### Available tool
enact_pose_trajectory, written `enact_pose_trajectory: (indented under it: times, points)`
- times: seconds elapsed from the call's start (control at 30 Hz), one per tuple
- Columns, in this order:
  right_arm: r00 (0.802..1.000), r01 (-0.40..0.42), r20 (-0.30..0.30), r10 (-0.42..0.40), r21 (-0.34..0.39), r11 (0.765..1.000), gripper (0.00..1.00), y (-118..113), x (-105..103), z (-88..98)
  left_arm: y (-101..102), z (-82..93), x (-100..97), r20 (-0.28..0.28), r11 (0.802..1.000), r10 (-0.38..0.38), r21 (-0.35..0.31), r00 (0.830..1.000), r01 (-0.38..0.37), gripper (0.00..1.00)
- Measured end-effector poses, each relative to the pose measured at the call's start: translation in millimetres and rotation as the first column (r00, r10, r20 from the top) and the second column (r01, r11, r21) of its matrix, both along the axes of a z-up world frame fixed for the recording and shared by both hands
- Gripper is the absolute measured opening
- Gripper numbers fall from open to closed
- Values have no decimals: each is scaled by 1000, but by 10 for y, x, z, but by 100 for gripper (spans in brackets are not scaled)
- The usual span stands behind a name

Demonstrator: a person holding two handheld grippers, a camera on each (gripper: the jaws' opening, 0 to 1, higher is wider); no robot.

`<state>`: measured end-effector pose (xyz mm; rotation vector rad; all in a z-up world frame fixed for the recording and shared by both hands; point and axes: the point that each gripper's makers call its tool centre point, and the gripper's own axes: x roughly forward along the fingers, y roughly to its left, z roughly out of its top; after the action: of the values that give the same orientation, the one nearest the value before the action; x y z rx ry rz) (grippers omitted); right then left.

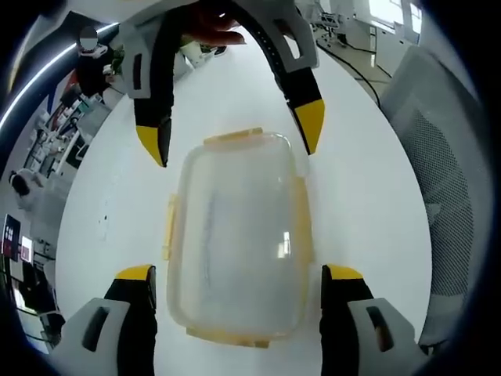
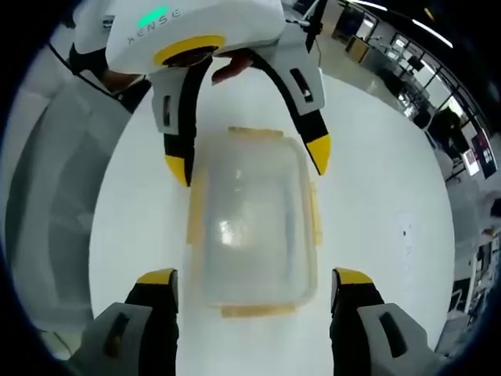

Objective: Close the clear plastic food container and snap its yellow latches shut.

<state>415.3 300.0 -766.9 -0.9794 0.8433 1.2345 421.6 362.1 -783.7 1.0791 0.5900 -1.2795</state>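
White worktop (image 1: 368,196) under everything. Clear plastic food container (image 1: 239,235) flat on it, lid on, lying between the two grippers that face each other from opposite short ends. Left gripper (image 1: 239,274) at the near end in the left gripper view, jaws spread wide, straddling the container, not touching. Right gripper (image 2: 254,278) likewise in the right gripper view, jaws spread either side of the container. Yellow latches (image 1: 301,219) along the rim, outside the jaws' grasp.

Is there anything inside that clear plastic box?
Nothing shows inside the box: through its cloudy lid only a pale, bare interior appears. The lid blurs the view, so something small or clear could go unseen.
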Motion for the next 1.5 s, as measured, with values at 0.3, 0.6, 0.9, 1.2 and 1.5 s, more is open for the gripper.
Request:
enact_pose_trajectory:
  times: [0.3, 0.6, 0.9, 1.2, 1.5]
  points:
    - [998, 63, 5, -63, 63, 996, 78, 15, -36, 75, 38, 92, -26, 6, 997, 63, -46, 998, -63, 88]
    - [991, 123, 30, -128, 128, 984, 80, -6, -113, 144, 19, 187, -80, 7, 989, 107, -101, 994, -106, 88]
    - [981, 189, 10, -196, 208, 960, 80, -10, -213, 182, 62, 204, -176, -4, 976, 163, -145, 987, -162, 87]
    - [964, 248, 24, -266, 286, 926, 80, 31, -258, 271, 175, 255, -202, -25, 942, 254, -219, 967, -254, 86]
    - [942, 308, 12, -335, 364, 879, 80, 4, -328, 307, 286, 244, -307, -65, 904, 328, -268, 942, -333, 86]
